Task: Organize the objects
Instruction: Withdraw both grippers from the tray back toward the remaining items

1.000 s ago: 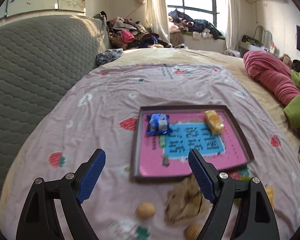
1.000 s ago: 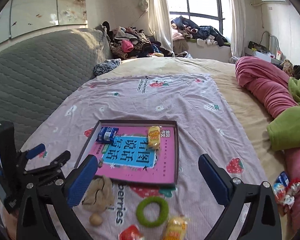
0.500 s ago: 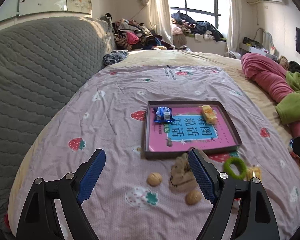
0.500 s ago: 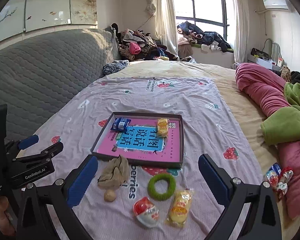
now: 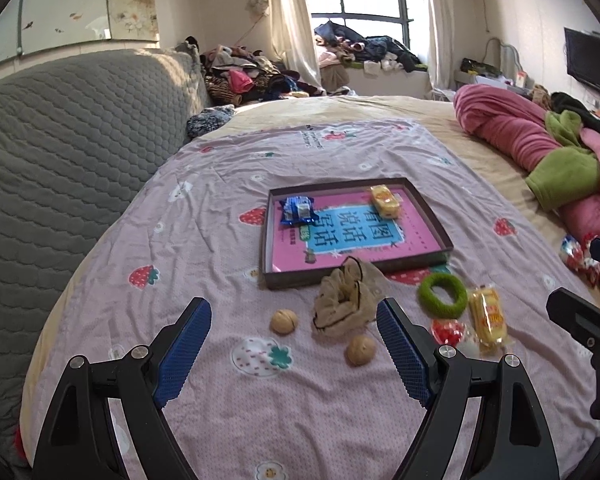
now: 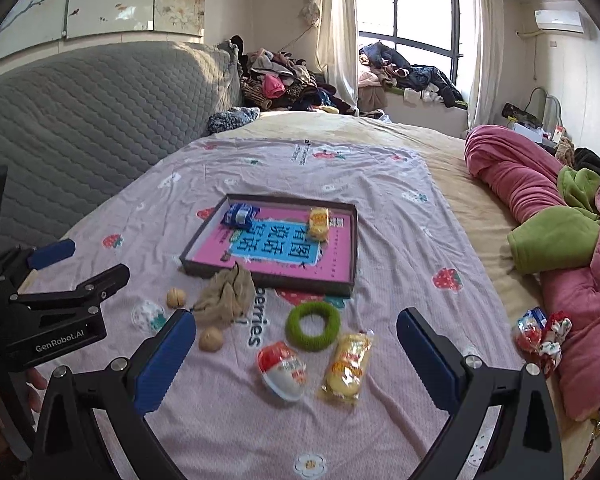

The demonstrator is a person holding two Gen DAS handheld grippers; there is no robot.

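Both your left gripper [image 5: 292, 344] and right gripper [image 6: 296, 356] hang with fingers spread wide and empty above the bedspread [image 5: 220, 208]. Nearest you lie two walnuts [image 5: 284, 321], a crumpled beige cloth [image 5: 346, 304], a green ring [image 6: 313, 326] and wrapped snacks [image 6: 346, 366]; pick one, centre it between the pads, then descend. Beyond them, the tray [image 5: 430, 212] already holding two snacks looks like your drop spot.

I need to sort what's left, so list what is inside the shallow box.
Inside the shallow box: a pink book covering the floor, a blue snack packet and a yellow snack packet on it. Anything under the book is hidden.
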